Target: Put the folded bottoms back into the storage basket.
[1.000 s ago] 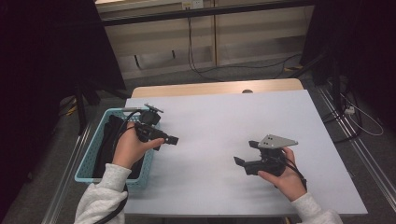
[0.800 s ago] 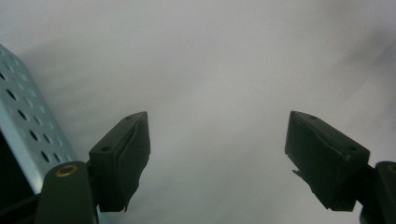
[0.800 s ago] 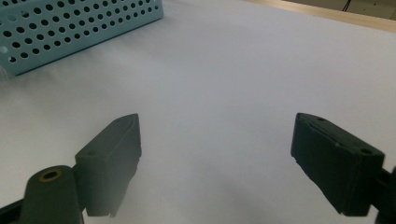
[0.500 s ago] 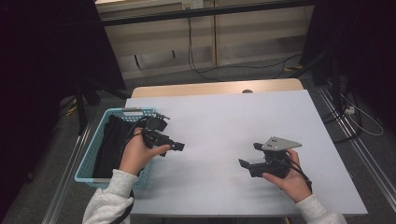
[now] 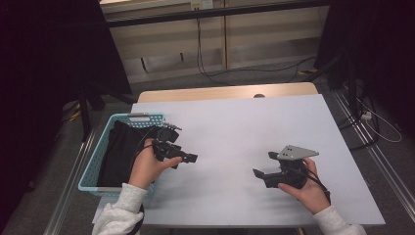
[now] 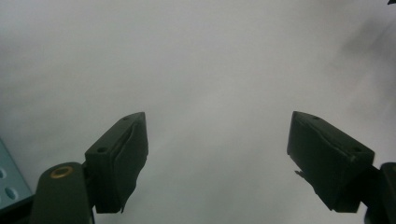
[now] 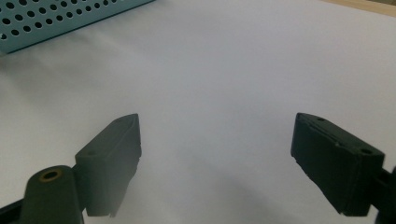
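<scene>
The left gripper (image 5: 188, 157) hovers over the table (image 5: 235, 127) just beside the blue basket (image 5: 100, 156), fingers wide with nothing between them. A black cloth (image 5: 120, 152) lies in the basket. The right gripper (image 5: 259, 172) is well apart from the basket, fingers also wide and empty.

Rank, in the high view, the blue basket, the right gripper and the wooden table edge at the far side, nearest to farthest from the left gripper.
From the left gripper:
1. Blue basket, right beside it, at the table's left edge.
2. Right gripper, across the white tabletop, toward the near right.
3. Wooden table edge, at the far side.
</scene>
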Demonstrator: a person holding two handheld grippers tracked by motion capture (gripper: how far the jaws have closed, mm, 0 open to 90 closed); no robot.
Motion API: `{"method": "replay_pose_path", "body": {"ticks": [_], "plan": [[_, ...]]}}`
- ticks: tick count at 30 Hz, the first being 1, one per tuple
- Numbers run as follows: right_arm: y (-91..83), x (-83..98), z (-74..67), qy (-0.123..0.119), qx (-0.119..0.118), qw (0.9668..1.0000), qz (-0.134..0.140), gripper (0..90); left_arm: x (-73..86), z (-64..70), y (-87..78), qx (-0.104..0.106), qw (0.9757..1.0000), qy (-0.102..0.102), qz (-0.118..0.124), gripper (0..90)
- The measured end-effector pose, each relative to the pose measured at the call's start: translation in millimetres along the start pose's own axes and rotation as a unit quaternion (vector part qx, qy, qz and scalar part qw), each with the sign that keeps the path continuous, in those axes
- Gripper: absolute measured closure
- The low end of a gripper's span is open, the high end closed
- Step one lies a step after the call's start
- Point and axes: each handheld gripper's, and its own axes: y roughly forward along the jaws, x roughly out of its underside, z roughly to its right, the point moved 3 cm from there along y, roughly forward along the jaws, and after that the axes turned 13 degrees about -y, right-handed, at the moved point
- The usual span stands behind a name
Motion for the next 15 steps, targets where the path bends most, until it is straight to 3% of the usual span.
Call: {"method": "replay_pose_path", "body": {"ticks": [15], "plan": [[-10.4, 8.1, 0.2, -0.013, -0.002, 0.9998, -0.012, 15.4, 11.5, 2.0, 7.1, 0.007, 0.9998, 0.017, 0.007, 18.0]]}}
